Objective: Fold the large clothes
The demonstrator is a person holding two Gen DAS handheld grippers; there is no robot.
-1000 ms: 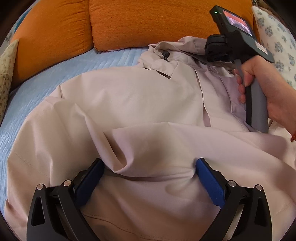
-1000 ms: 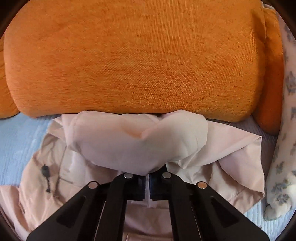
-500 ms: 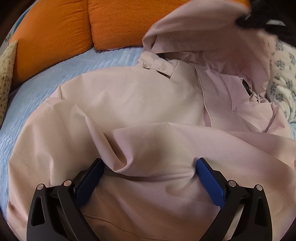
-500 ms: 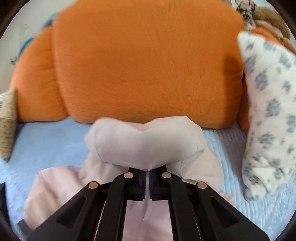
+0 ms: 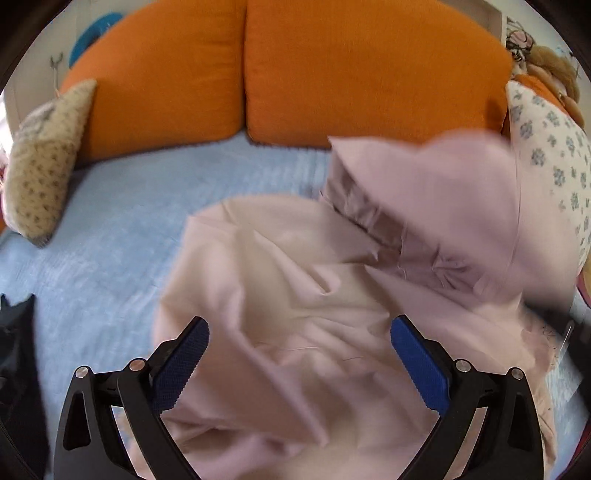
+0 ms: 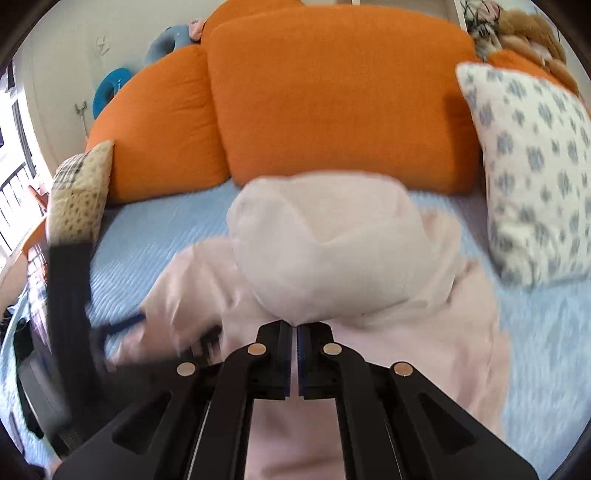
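Right wrist view shows the right gripper point(image 6: 296, 332) held low and pointing toward the cushions, its jaws clenched on a fold of the pale pink jacket point(image 6: 332, 251), which bulges up in a rounded hump just ahead of the fingertips while the rest of the garment trails down toward the near edge of the light blue bedspread point(image 6: 155, 229). Left wrist view shows the left gripper point(image 5: 297, 332) hovering over the crumpled jacket point(image 5: 295, 295) with its blue-padded fingers point(image 5: 419, 363) spread wide and released, cloth lying between and beneath them; whether the pads touch the fabric cannot be told. Motion blur softens most of the jacket in both views, and the raised part near the bedspread's right edge is smeared, so its seams and collar are hard to read. At the left edge of the right wrist view the left gripper's dark body point(image 6: 70, 317) appears only as a blurred shape, and the hand holding it cannot be made out. The jacket lies across the middle and right of the bedspread, which is bare along its left side. Two large orange cushions point(image 5: 369, 70) stand along the far edge, a beige patterned pillow point(image 5: 44, 158) leans at the far left corner and a white pillow with grey-blue flowers point(image 6: 532, 166) stands at the right edge. A pale wall point(image 6: 66, 59) rises behind, with a brown plush toy point(image 6: 532, 26) beyond the cushions at the far right.
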